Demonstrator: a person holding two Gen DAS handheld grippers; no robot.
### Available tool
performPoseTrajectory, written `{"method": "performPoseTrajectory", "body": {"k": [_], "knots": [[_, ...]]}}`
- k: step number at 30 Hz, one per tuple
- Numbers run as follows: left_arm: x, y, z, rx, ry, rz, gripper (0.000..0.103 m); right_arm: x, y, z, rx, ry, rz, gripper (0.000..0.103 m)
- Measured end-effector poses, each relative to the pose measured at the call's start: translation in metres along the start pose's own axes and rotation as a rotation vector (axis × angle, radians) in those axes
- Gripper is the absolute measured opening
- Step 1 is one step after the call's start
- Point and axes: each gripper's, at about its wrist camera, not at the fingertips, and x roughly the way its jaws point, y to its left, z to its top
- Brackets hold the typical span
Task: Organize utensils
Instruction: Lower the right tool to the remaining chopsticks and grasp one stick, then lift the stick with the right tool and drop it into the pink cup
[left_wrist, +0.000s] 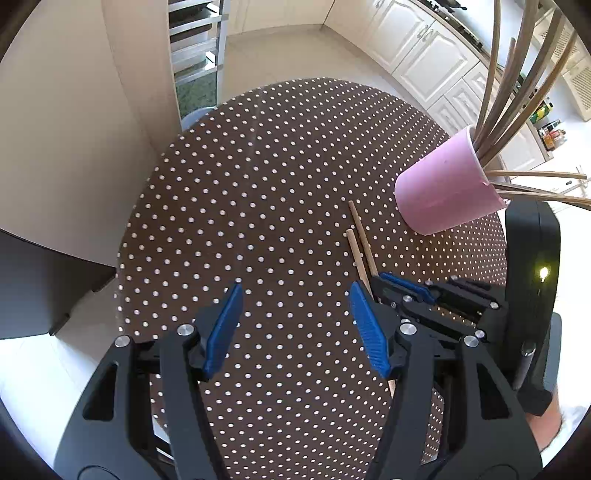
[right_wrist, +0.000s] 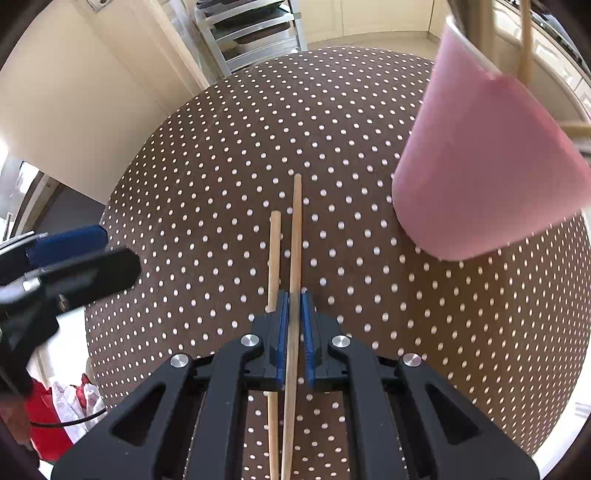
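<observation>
Right gripper (right_wrist: 294, 317) low over table (right_wrist: 221, 155), pinching 1 chopstick (right_wrist: 296, 229). Left gripper (left_wrist: 295, 325) spread, empty. Pink cup (left_wrist: 443, 188) holds several sticks (left_wrist: 517, 103).

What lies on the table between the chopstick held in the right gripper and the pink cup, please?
Nothing: in the right wrist view, only bare polka-dot tablecloth separates the held chopstick from the pink cup. The second chopstick lies on the other side.

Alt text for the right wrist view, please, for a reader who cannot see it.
The right gripper has its jaws closed on one wooden chopstick, with a second chopstick lying just to its left on the brown polka-dot tablecloth. A pink cup holding more sticks stands ahead to the right, and the left gripper shows blurred at the left edge.
</observation>
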Motion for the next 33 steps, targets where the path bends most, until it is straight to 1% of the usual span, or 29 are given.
{"method": "performPoseTrajectory", "body": {"k": [2, 4, 7, 10, 12, 14, 16, 17, 20, 22, 23, 24, 25, 28, 30, 33], "knots": [[0.004, -0.004, 0.001, 0.001, 0.011, -0.002, 0.060, 0.001, -0.004, 0.004, 0.009, 0.004, 0.017, 0.005], [0.009, -0.010, 0.003, 0.001, 0.029, -0.006, 0.060, -0.004, -0.010, 0.003, 0.011, 0.006, 0.017, 0.005], [0.020, -0.021, 0.005, 0.003, 0.059, -0.026, 0.060, -0.007, -0.024, -0.006, 0.041, 0.015, 0.042, 0.005], [0.035, -0.037, 0.008, 0.023, 0.092, -0.009, 0.059, -0.008, -0.038, -0.016, 0.078, 0.021, 0.072, 0.005], [0.048, -0.047, 0.010, 0.016, 0.128, -0.027, 0.051, -0.008, -0.045, -0.019, 0.093, 0.021, 0.085, 0.005], [0.056, -0.056, 0.011, 0.030, 0.147, -0.012, 0.047, -0.007, -0.050, -0.023, 0.108, 0.025, 0.107, 0.005], [0.064, -0.064, 0.011, 0.049, 0.168, 0.011, 0.035, -0.006, -0.051, -0.028, 0.116, 0.026, 0.120, 0.005], [0.070, -0.067, 0.011, 0.045, 0.188, 0.024, 0.034, -0.005, -0.052, -0.030, 0.116, 0.027, 0.125, 0.005], [0.075, -0.075, 0.015, 0.059, 0.194, 0.077, 0.033, -0.006, -0.050, -0.030, 0.118, 0.025, 0.138, 0.005], [0.079, -0.084, 0.018, 0.070, 0.197, 0.111, 0.031, -0.009, -0.052, -0.038, 0.116, 0.030, 0.148, 0.005], [0.080, -0.086, 0.018, 0.079, 0.196, 0.135, 0.026, -0.009, -0.051, -0.037, 0.113, 0.030, 0.153, 0.005], [0.082, -0.089, 0.018, 0.082, 0.192, 0.153, 0.020, -0.010, -0.047, -0.043, 0.109, 0.030, 0.154, 0.005], [0.086, -0.096, 0.020, 0.083, 0.189, 0.162, 0.017, -0.016, -0.042, -0.047, 0.106, 0.031, 0.154, 0.005], [0.086, -0.094, 0.021, 0.067, 0.184, 0.140, 0.006, -0.017, -0.034, -0.046, 0.107, 0.025, 0.157, 0.005], [0.081, -0.087, 0.020, 0.053, 0.175, 0.110, 0.006, -0.018, -0.030, -0.046, 0.107, 0.016, 0.159, 0.005], [0.068, -0.077, 0.020, 0.044, 0.132, 0.065, 0.006, -0.027, -0.025, -0.047, 0.109, -0.017, 0.162, 0.005]]}}
